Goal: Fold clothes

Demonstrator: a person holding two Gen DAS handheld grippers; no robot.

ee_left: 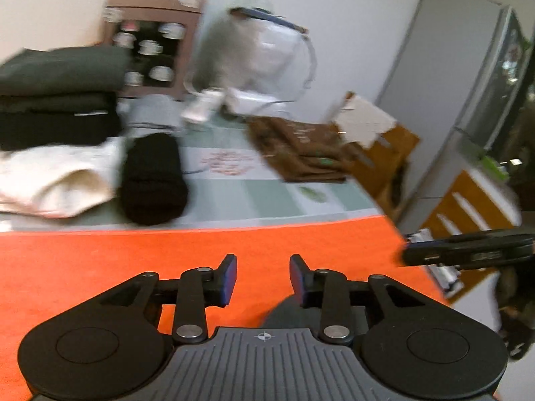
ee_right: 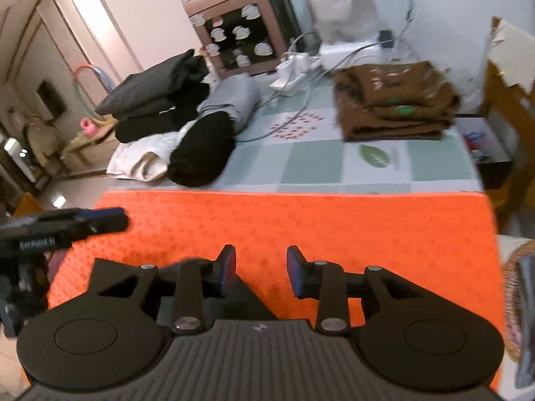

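An orange cloth (ee_left: pixel 200 254) lies spread flat on the near part of the table; it also shows in the right wrist view (ee_right: pixel 317 220). My left gripper (ee_left: pixel 263 279) is open and empty above its near edge. My right gripper (ee_right: pixel 260 272) is open and empty above the same cloth, with a dark grey piece (ee_right: pixel 247 300) showing under it. The left gripper shows at the left of the right wrist view (ee_right: pixel 100 220); the right one shows at the right of the left wrist view (ee_left: pixel 468 250). A folded brown garment (ee_right: pixel 394 107) lies at the far right of the table.
A stack of folded dark clothes (ee_right: pixel 153 100), a cream garment (ee_right: pixel 140 160), a black roll (ee_right: pixel 204 147) and a grey roll (ee_right: pixel 234 97) sit far left. A pink cabinet (ee_right: pixel 234 20), white appliance (ee_right: pixel 341 3), cables and power strip (ee_right: pixel 294 67) stand behind. A wooden chair (ee_left: pixel 384 153) is right of the table.
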